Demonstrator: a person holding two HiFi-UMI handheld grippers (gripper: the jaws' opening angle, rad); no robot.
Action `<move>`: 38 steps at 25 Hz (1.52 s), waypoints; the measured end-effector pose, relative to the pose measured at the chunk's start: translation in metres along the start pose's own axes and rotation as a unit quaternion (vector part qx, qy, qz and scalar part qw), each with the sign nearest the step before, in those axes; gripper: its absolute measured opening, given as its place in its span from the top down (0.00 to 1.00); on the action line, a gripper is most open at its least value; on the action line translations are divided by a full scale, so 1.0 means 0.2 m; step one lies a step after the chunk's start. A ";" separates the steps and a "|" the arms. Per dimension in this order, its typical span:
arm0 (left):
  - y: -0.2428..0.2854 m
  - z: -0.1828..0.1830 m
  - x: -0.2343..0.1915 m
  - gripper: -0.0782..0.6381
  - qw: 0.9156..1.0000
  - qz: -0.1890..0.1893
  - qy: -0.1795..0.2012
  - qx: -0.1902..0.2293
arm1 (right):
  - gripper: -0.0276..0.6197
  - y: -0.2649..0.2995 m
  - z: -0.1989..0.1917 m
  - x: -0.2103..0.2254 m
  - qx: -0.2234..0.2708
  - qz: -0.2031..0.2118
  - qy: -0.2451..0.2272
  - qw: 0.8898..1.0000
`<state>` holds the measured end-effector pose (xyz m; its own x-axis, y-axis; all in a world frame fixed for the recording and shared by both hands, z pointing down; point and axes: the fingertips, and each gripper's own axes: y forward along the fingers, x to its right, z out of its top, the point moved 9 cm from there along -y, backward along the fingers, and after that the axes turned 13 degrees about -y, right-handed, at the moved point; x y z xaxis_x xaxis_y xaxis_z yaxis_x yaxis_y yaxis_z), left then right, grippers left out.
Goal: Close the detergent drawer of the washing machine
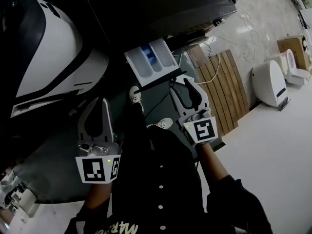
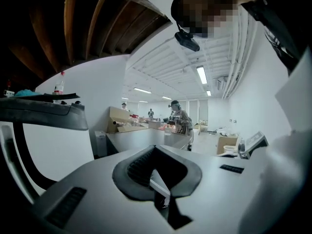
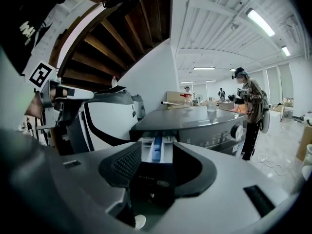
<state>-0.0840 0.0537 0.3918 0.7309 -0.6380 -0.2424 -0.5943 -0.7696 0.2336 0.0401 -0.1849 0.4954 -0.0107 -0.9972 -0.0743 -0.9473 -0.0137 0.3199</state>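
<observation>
Before the pulled-out detergent drawer [image 1: 151, 62], the right claw [image 1: 181, 86] is held open and empty — the left claw [image 1: 104, 102] is closed on nothing.

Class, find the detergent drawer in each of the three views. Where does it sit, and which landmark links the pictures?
Head view: detergent drawer top centre, pulled out of the dark washing machine.
Left gripper view: not in it.
Right gripper view: centre, open.
Shared landmark: white machine with a black band, at left in all three.
</observation>
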 end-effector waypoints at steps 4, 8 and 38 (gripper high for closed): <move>0.04 -0.08 -0.04 0.88 1.000 0.001 -0.007 -0.021 | 0.65 0.06 -0.13 -0.06 -0.027 0.005 0.007 1.000; 0.05 -0.15 -0.07 0.88 0.999 0.007 -0.013 -0.039 | 0.64 0.09 -0.26 -0.11 -0.063 0.016 0.017 0.998; 0.11 -0.27 -0.15 0.88 0.996 0.010 -0.047 -0.072 | 0.61 0.24 -0.36 -0.16 -0.115 -0.013 0.053 0.992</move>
<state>-0.1016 0.0583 0.4545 0.6808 -0.6583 -0.3212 -0.5490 -0.7489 0.3711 0.0177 -0.1599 0.5809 0.0576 -0.9983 0.0107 -0.8486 -0.0433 0.5272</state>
